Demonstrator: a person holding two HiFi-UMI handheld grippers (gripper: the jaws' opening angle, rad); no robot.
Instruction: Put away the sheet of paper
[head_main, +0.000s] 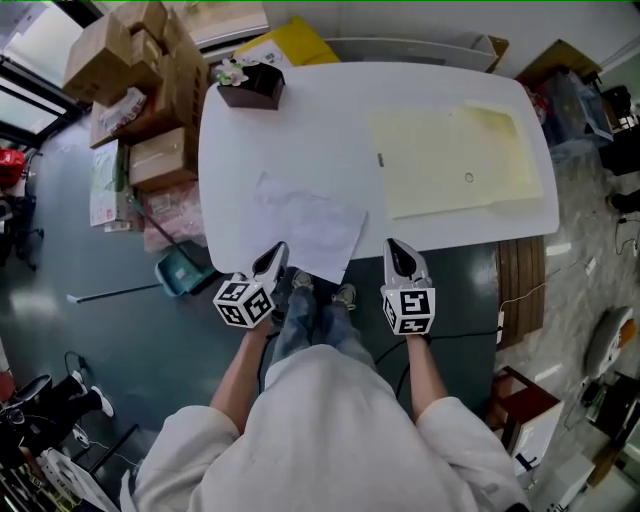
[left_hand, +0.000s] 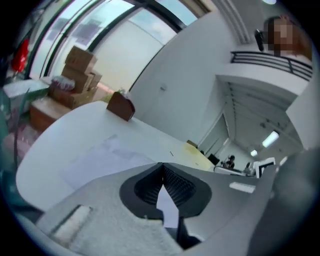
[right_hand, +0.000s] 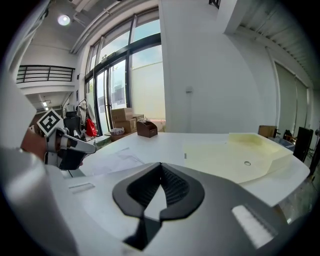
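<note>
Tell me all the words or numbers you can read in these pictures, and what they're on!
No word or number here can be read.
Sheet of paper: faint grey marks, too pale and blurred to read.
Cardboard boxes: any labels are too small to read.
Cubes on the left gripper and right gripper: black-and-white square patterns, not words.

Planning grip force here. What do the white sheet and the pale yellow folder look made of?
White sheet: thin matte paper, faintly creased, one corner overhanging the table edge. Pale yellow folder: likely smooth plastic with a slight sheen and a small round snap; stiff card is possible.
</note>
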